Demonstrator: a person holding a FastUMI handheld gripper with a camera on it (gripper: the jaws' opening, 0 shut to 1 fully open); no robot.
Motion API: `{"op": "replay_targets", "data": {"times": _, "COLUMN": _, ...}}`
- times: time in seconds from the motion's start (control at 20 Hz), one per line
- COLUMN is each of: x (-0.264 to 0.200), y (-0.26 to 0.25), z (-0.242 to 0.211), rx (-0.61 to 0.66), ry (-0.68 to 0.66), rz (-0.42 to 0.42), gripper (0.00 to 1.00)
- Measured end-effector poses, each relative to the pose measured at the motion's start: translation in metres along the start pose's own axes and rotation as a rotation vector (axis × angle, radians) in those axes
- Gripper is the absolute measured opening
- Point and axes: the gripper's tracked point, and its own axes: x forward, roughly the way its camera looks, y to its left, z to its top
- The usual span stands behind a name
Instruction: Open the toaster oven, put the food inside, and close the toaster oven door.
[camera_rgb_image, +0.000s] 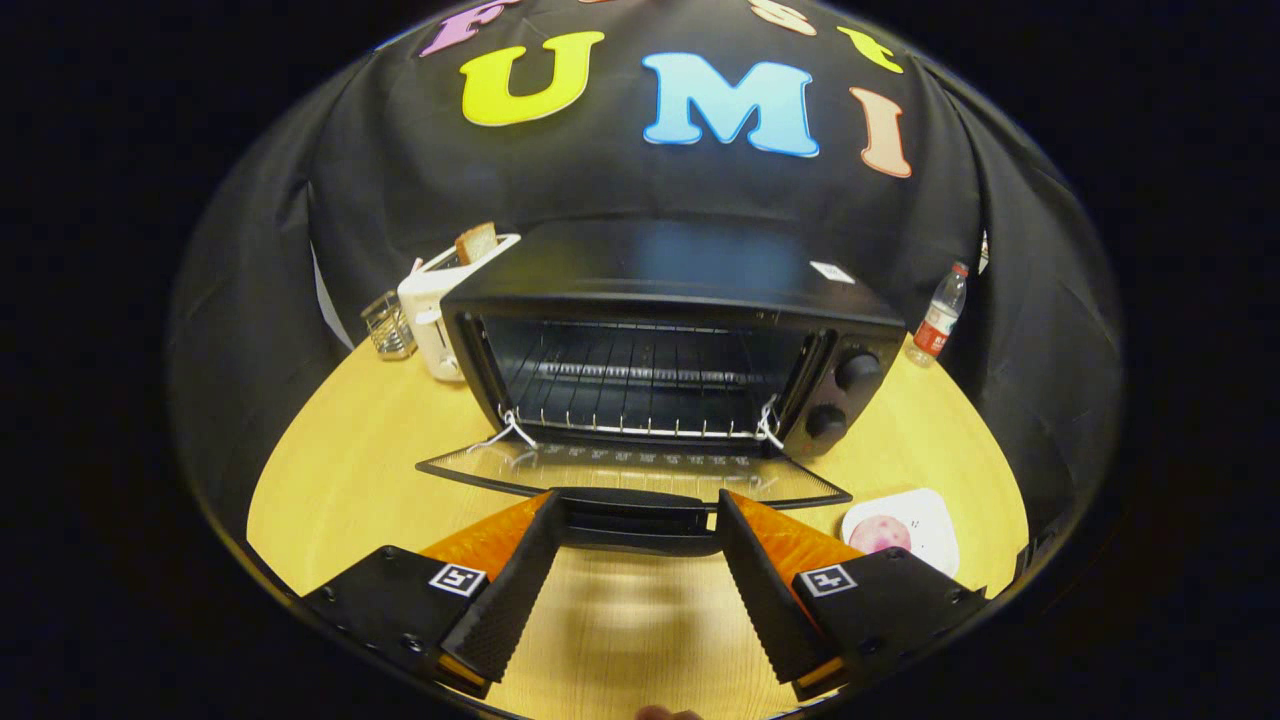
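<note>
Toaster oven door lies fully open. Hand-held gripper spread wide, fingertips flanking the door handle. Food on plate just right, on surface.

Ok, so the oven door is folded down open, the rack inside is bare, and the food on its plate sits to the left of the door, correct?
Not quite. The gripper view shows the plate with the food to the right of the door, beside the right finger. The rest holds: the toaster oven has its door folded down and its rack is bare. The gripper is open, its fingertips at the door handle.
</note>
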Motion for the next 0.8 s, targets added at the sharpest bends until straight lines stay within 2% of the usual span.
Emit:
{"op": "replay_targets", "data": {"times": 0.1, "x": 0.013, "y": 0.0, "z": -0.033, "rx": 0.035, "ry": 0.111, "rz": 0.039, "gripper": 0.98}}
{"op": "replay_targets", "data": {"times": 0.25, "x": 0.02, "y": -0.015, "z": -0.071, "rx": 0.079, "ry": 0.233, "rz": 0.035, "gripper": 0.99}}
{"op": "replay_targets", "data": {"times": 0.8, "x": -0.045, "y": -0.078, "z": -0.077, "rx": 0.024, "ry": 0.196, "rz": -0.005, "gripper": 0.98}}
